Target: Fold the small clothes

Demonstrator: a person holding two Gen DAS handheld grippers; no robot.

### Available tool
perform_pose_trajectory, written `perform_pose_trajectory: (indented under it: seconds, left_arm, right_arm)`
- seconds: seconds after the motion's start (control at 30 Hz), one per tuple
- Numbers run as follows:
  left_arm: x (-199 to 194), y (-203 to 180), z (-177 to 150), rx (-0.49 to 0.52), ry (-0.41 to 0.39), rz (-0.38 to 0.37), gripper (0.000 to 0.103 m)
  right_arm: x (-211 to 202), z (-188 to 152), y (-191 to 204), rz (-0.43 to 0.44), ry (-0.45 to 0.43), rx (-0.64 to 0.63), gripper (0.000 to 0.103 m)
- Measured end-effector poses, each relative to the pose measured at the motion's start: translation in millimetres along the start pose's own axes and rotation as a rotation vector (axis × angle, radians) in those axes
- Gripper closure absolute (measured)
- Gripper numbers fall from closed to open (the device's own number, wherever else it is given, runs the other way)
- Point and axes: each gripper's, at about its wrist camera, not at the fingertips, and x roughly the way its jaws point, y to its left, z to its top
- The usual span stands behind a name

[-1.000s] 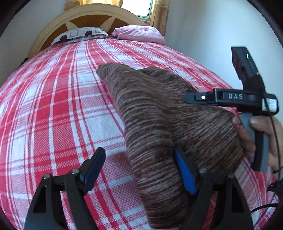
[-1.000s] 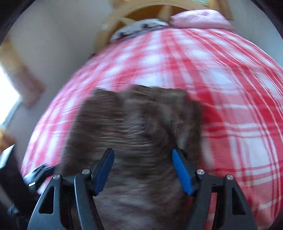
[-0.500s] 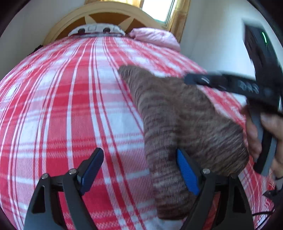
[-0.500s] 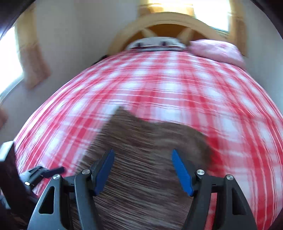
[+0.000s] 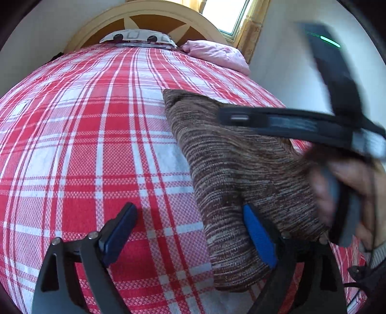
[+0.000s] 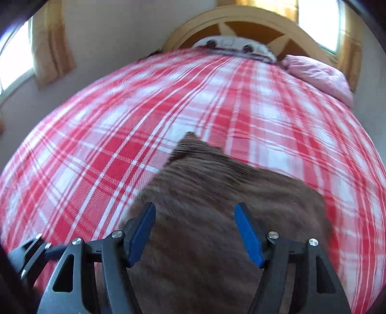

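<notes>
A brown striped knitted garment (image 5: 236, 169) lies folded on the red and white plaid bedspread (image 5: 96, 145). My left gripper (image 5: 190, 231) is low over the bedspread at the garment's near left edge. Its jaws are opening, that edge lies between them, and neither pad presses on it. The right blue pad (image 5: 258, 239) overlaps the knit. My right gripper (image 6: 195, 233) stands open above the garment (image 6: 217, 193), blurred by motion, with nothing gripped. In the left wrist view its black body (image 5: 289, 124) crosses over the garment, held by a hand (image 5: 349, 188).
An arched wooden headboard (image 5: 154, 17) with a patterned pillow (image 5: 137, 37) and a pink pillow (image 5: 217, 54) closes the far end of the bed. A white wall (image 5: 284, 72) runs along the right side. Curtained windows (image 6: 17, 60) are on the left. The left gripper's frame (image 6: 31, 251) shows low left.
The left jaws have widened and the left gripper has slid leftward, so the garment now sits further right. The right gripper has rolled and swept across above the garment.
</notes>
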Motion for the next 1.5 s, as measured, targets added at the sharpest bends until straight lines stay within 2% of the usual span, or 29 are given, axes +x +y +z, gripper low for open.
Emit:
perform_pose_trajectory:
  seconds: [0.07,0.13,0.23,0.3,0.4,0.57,0.7,0.8,0.9,0.97,1.1,1.27,1.5]
  left_arm:
    - [-2.6,0.3,-1.8,-0.003,-0.002,-0.014,0.011]
    - [-1.1,-0.6,-2.7,0.001,0.018,-0.018,0.007]
    - [2.8,-12.5,-3.8,0.06,0.039,0.018,0.001]
    - [4.6,-18.4,-4.4,0.092,0.048,0.037,0.0]
    - [1.3,-13.5,-4.3,0.071,0.042,0.02,0.0]
    - [-2.9,-4.7,-3.9,0.028,0.03,-0.015,0.0]
    - [3.6,-13.3,-2.5,0.06,0.048,0.046,0.0]
    - [9.3,-20.2,-2.0,0.097,0.064,0.096,0.0]
    - [10.6,-18.6,-1.7,0.099,0.069,0.102,0.0]
    - [10.9,-18.1,-1.4,0.1,0.071,0.104,0.0]
    - [15.3,-19.4,-1.0,0.118,0.08,0.129,0.0]
    - [15.5,-18.1,-1.8,0.118,0.082,0.128,0.0]
    - [19.8,-19.0,0.9,0.123,0.093,0.132,0.0]
  right_arm:
    - [-34.8,-19.0,-10.4,0.002,-0.047,0.026,0.035]
    - [-50.5,-37.5,-21.1,-0.008,-0.048,0.033,0.035]
    - [-43.4,-77.8,-32.8,-0.123,0.075,-0.003,0.035]
    - [-44.0,-96.9,-47.0,-0.075,0.057,0.026,0.034]
    - [-48.6,-103.7,-69.6,-0.004,0.071,0.148,0.033]
    - [-69.3,-104.2,-89.2,0.051,-0.028,0.226,0.033]
    - [-76.2,-94.0,-121.7,0.118,-0.114,0.379,0.032]
    - [-61.0,-79.3,-140.8,0.109,-0.107,0.439,0.032]
    - [-35.8,-64.6,-146.5,0.122,-0.067,0.433,0.032]
    - [-20.9,-56.6,-149.5,0.101,-0.045,0.429,0.032]
    - [1.2,-50.5,-162.1,0.118,-0.028,0.475,0.032]
    - [12.9,-51.5,-172.1,0.14,-0.033,0.511,0.032]
    - [21.4,-44.6,-168.4,0.176,-0.034,0.493,0.032]
